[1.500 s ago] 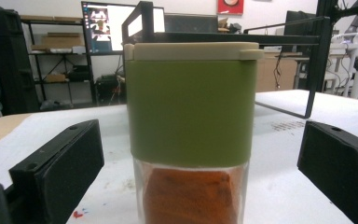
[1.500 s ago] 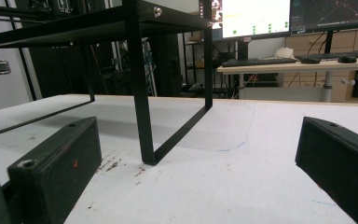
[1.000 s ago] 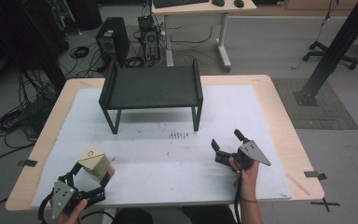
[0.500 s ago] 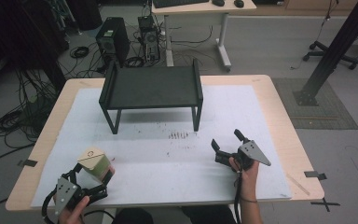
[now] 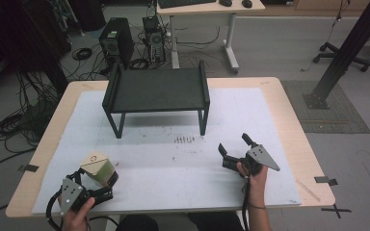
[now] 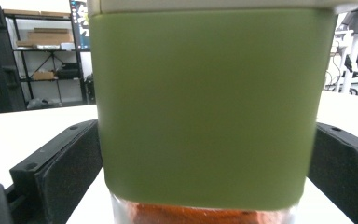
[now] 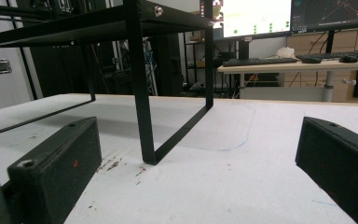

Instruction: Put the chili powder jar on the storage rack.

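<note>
While the left claw (image 5: 107, 186) grips the green jar (image 5: 98, 167) at the near left corner of the counter (image 5: 279, 96), well in front and to the left of the black rack (image 5: 156, 90), the step in hand looks like taking hold and lifting it. To do that well, I would keep the squeeze square on the green sleeve, where the left gripper view shows a jaw against each side of the jar (image 6: 209, 107), and raise it straight so the pale lid (image 5: 94, 162) stays level and the reddish contents (image 6: 196, 215) do not tip. The right claw (image 5: 235, 147) rests in front of the rack's right legs, jaws spread wide and empty, with nothing between them. A white mat (image 5: 250, 120) covers the counter, marked with small dark specks (image 5: 185, 140) just in front of the rack. Beyond the rack lie a desk (image 5: 202, 7), computer towers (image 5: 113, 43) and loose cables (image 5: 14, 125) on the floor.
</note>
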{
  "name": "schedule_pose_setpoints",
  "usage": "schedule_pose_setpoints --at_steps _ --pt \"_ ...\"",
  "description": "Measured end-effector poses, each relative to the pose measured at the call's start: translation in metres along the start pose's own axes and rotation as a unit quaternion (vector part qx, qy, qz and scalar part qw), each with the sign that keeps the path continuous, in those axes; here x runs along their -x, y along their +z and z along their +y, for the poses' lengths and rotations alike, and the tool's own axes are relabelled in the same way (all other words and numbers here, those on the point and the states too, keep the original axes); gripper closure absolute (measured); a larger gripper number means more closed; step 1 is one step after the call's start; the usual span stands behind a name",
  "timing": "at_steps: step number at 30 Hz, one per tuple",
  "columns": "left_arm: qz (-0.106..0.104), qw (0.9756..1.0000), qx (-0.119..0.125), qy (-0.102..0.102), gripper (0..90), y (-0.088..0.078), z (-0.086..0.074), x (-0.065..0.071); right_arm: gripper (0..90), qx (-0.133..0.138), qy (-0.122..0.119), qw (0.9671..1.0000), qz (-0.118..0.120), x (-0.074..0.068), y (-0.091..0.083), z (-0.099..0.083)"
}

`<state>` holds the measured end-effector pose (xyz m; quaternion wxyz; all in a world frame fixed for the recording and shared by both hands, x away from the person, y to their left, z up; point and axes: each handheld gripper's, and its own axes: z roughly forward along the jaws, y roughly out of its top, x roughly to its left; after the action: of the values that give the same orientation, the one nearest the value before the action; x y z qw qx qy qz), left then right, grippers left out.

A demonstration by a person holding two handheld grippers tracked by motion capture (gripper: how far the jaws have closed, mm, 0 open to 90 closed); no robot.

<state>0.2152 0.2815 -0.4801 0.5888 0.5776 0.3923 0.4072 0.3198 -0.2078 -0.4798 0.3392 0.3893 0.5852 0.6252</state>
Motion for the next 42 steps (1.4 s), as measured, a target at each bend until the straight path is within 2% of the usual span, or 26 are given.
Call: schedule_pose_setpoints --at_steps 22,42 --pt "-0.002 1.0 -0.007 -0.005 0.2 0.0014 0.0001 -0.0009 0.1 -0.003 -0.005 1.0 0.001 -0.0008 0.0004 0.0" --pt "-0.001 1.0 -0.005 0.0 0.2 0.0011 -0.0001 -0.0002 0.1 -0.007 -0.009 0.9999 0.004 -0.0012 0.0008 0.0001"
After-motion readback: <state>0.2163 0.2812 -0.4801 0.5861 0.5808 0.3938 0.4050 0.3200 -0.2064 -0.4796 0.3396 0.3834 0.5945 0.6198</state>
